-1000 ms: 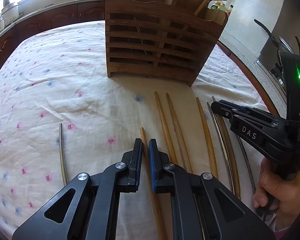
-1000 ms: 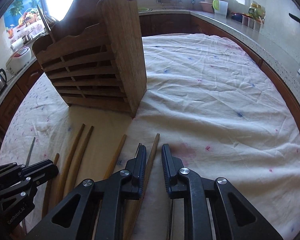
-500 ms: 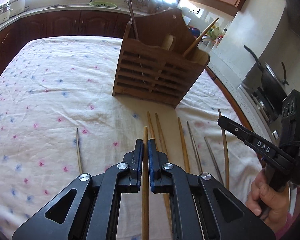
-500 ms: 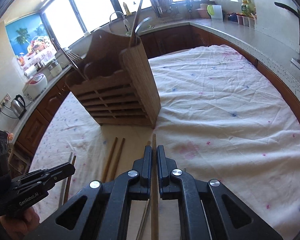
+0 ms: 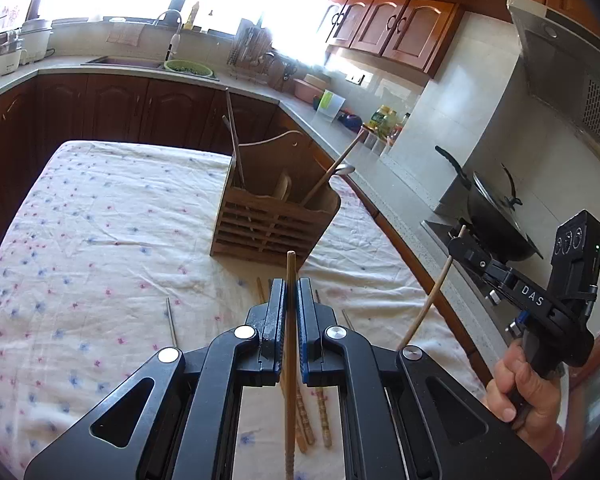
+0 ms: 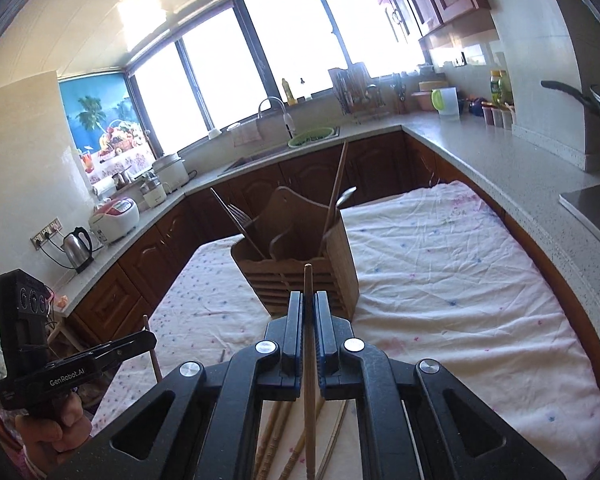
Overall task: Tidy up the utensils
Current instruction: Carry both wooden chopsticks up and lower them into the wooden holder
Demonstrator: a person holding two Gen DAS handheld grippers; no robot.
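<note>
a slatted wooden holder (image 5: 274, 224) stood upright on the flowered cloth (image 5: 100, 240) that covered the table, its tall curved back panel on the far side. inside it, a dark chopstick (image 5: 234, 136) leaned up out of the left compartment, a pale wooden spoon (image 5: 283, 190) sat near the middle, and a long wooden stick (image 5: 332, 172) slanted out to the right beside a metal spoon (image 5: 344, 169). from the right wrist view a fork (image 6: 236, 216) also leaned out of the holder's left end.

the left gripper (image 5: 291, 292) was clamped on a brown chopstick (image 5: 289, 360), which ran lengthwise between the jaws with its tip pointing forward toward the holder's front. the right gripper (image 6: 308, 304) was clamped on a second wooden chopstick (image 6: 309, 380), likewise lying along the jaws with its tip aimed at the holder. both chopsticks were above the cloth, short of the holder.

more chopsticks (image 5: 320, 412) lay on the cloth under the left gripper, and a thin metal one (image 5: 171, 320) lay apart to the left
</note>
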